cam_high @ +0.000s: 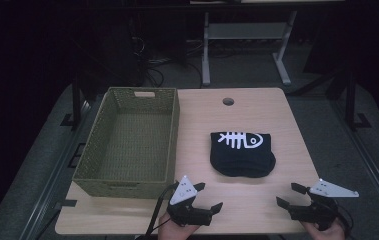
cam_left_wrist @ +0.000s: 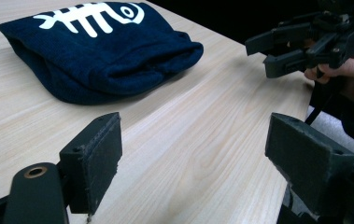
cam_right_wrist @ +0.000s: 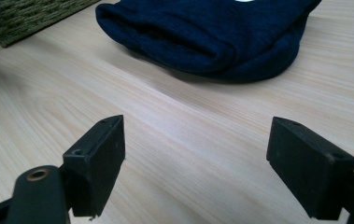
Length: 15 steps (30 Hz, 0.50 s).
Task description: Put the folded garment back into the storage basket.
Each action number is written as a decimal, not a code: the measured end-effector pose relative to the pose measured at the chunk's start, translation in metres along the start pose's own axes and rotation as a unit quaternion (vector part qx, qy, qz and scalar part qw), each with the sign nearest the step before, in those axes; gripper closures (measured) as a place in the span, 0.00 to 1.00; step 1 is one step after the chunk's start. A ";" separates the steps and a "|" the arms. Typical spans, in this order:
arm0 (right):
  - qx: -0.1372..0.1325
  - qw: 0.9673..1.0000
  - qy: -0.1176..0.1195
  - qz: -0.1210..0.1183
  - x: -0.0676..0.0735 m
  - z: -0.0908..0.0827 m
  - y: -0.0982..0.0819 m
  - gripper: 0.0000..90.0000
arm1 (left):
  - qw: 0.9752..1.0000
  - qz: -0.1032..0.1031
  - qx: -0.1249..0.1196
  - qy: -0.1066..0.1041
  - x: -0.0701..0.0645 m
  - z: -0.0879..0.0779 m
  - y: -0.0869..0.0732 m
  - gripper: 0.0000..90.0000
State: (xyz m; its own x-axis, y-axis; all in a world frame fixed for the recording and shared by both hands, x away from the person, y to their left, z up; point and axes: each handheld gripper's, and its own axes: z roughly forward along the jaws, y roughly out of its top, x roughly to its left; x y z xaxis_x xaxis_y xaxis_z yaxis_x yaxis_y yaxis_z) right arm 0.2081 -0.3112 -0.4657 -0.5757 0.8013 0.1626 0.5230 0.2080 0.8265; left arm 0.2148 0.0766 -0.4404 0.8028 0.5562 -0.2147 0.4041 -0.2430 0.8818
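The folded navy-blue cloth with a white fish-skeleton print (cam_high: 243, 152) lies flat on the pale wooden tabletop (cam_high: 247, 205), right of centre, just beside the woven olive-green rectangular basket (cam_high: 127, 142) but apart from it. Near the front edge, the left claw (cam_high: 208, 196) hovers with its jaws spread wide and nothing between them, close to the basket's near corner, pointing towards the cloth. And over on the other side the right claw (cam_high: 288, 195) is wide open and empty too, angled in at the cloth's near edge
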 end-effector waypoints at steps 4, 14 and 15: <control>-0.009 1.000 0.011 0.000 0.001 0.002 0.001 0.20 | 1.000 -0.001 -0.011 -0.003 -0.002 0.000 0.002 0.20; -0.018 0.999 0.025 0.018 -0.009 0.016 0.021 0.18 | 1.000 0.010 -0.008 -0.002 -0.005 0.014 0.008 0.20; -0.017 0.999 0.029 0.020 -0.010 0.018 0.024 0.18 | 1.000 0.011 -0.007 -0.003 -0.005 0.015 0.009 0.20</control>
State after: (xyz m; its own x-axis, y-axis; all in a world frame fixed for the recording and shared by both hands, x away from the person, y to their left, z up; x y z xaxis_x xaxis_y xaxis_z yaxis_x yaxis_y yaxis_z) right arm 0.2376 -0.3043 -0.4568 -0.5914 0.7742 0.2256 0.5247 0.1570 0.8367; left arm 0.2214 0.0602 -0.4372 0.8149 0.5451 -0.1971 0.3790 -0.2439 0.8927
